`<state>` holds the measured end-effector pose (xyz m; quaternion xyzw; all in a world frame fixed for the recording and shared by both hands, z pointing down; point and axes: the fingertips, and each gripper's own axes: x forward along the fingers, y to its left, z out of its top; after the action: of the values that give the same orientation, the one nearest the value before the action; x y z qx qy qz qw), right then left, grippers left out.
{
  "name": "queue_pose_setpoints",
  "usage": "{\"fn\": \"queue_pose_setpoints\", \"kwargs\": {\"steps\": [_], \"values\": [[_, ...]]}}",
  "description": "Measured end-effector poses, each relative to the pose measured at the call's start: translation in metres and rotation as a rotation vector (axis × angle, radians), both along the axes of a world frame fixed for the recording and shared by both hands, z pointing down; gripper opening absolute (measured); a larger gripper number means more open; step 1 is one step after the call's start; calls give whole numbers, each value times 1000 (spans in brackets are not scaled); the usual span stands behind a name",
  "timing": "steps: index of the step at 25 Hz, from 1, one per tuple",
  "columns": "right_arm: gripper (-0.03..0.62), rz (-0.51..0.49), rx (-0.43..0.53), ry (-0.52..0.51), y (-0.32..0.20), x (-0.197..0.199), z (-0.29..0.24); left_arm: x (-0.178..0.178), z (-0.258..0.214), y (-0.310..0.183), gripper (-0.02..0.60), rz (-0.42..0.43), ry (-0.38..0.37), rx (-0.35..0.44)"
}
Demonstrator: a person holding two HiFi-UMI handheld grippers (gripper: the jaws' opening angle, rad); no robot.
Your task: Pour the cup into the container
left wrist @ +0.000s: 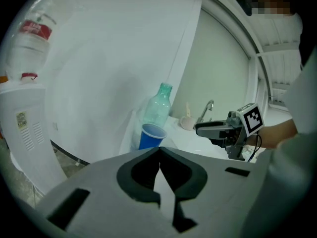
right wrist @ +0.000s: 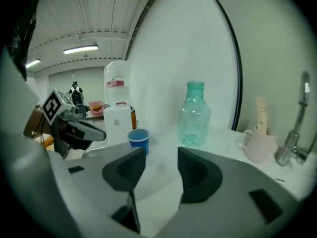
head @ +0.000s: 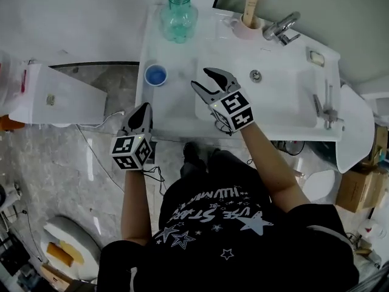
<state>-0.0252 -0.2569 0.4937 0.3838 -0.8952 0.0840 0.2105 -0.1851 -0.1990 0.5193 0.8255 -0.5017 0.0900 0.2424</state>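
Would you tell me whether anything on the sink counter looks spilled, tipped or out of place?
Nothing stands out: the blue cup and the green bottle stand upright and apart on the sink counter, with no spill visible.

The strip of white desk (head: pixel 176 99) between the blue cup (head: pixel 155 75) and the sink basin (head: pixel 273 96) lies open for a gripper. Behind it the green bottle (head: pixel 178 17) stands near the cup; the pink mug (head: pixel 248 28) and the tap (head: pixel 281 28) close the back edge.

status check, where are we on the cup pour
Left gripper shut, empty; right gripper open, empty. Blue cup upright on the counter, untouched, near the green bottle. Nothing blocks the way.
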Motion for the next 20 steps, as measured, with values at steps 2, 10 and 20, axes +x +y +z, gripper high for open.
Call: {"fn": "queue_pose_setpoints", "kwargs": {"steps": [2,10,20], "values": [[185,38,17,-15,7,20,-12,20,-8,4,12,36,-5,14],[8,170,103,-17,49,90,-47,101,-47,27,12,160,-14,90],[6,281,89,-116,143,193,-67,202,-60,91,12,273,-25,109]]}}
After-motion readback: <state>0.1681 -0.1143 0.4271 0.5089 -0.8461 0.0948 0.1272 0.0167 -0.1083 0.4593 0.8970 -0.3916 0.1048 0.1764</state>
